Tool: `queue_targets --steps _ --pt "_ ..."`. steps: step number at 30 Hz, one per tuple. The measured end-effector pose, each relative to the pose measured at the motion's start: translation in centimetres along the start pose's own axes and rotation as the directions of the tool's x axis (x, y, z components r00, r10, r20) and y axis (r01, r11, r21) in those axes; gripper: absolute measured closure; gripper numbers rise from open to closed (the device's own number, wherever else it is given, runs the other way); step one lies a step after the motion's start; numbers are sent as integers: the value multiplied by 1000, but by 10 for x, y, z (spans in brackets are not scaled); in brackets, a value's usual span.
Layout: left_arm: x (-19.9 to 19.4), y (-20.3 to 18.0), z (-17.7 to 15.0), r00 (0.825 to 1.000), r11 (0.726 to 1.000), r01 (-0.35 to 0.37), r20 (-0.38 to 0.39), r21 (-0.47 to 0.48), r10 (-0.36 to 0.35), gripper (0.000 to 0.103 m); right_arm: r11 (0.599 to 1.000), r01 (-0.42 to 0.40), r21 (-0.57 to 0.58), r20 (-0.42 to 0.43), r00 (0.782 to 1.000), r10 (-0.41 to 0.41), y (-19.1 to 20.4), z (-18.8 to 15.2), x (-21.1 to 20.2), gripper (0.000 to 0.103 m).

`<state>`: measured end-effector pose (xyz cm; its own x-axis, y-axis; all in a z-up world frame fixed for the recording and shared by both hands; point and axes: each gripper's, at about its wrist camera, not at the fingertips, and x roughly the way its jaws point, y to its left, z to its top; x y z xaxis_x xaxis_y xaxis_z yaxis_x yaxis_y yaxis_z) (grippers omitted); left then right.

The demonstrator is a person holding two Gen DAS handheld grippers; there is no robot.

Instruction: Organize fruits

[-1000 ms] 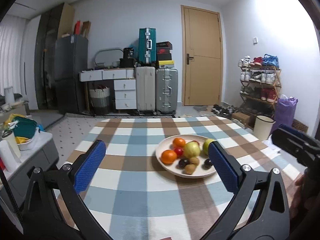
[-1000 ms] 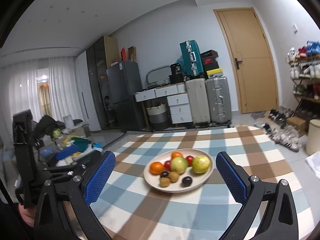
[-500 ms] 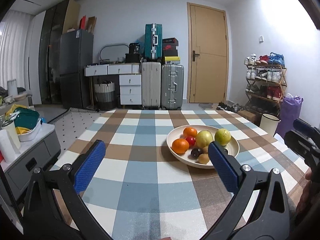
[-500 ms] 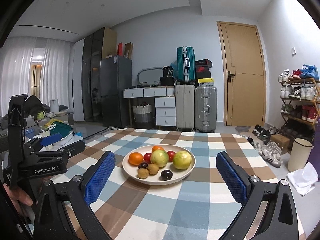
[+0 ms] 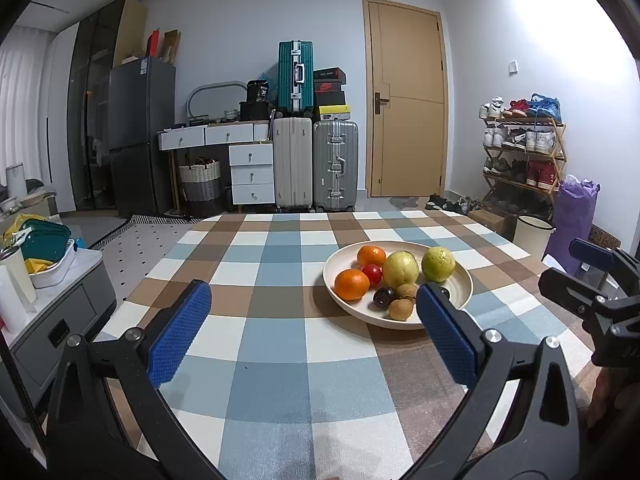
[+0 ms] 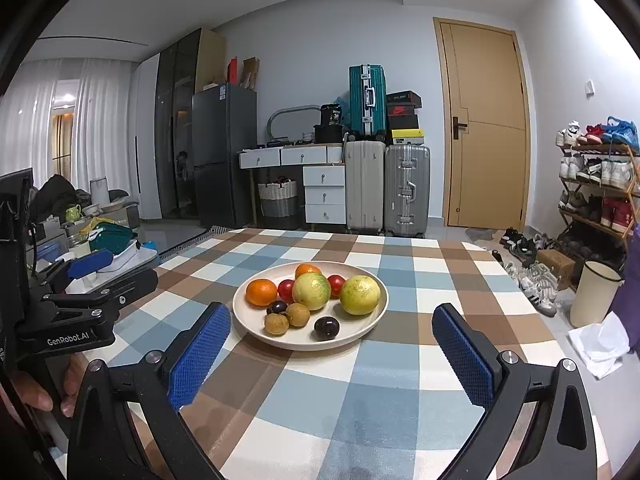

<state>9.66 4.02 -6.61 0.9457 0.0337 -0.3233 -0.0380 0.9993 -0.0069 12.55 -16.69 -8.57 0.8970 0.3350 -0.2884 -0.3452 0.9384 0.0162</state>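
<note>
Left hand-held gripper point(image 5: 312, 332) and right hand-held gripper point(image 6: 331, 346): blue pads spread wide, empty, low over checked bench point(image 6: 384, 384). Beyond, mid-bench: cream plate point(image 6: 248, 316) with two oranges point(image 6: 261, 293), two yellow-green round fruits point(image 6: 359, 294), red ones, dark plums, brown longans.

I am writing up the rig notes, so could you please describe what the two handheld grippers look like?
Both match: the left gripper and right gripper have black angular frames with silver screws and two fingers faced with blue textured pads. White "GenRobot.AI" lettering marks the left one's side. No cables or sleeves are visible.
</note>
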Motion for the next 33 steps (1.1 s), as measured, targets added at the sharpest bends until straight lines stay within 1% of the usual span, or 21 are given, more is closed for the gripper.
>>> queue_targets --steps 33 --pt "0 0 -1 1000 1000 -1 1 2 1 1 1000 -1 -4 4 1000 1 1 0 -2 0"
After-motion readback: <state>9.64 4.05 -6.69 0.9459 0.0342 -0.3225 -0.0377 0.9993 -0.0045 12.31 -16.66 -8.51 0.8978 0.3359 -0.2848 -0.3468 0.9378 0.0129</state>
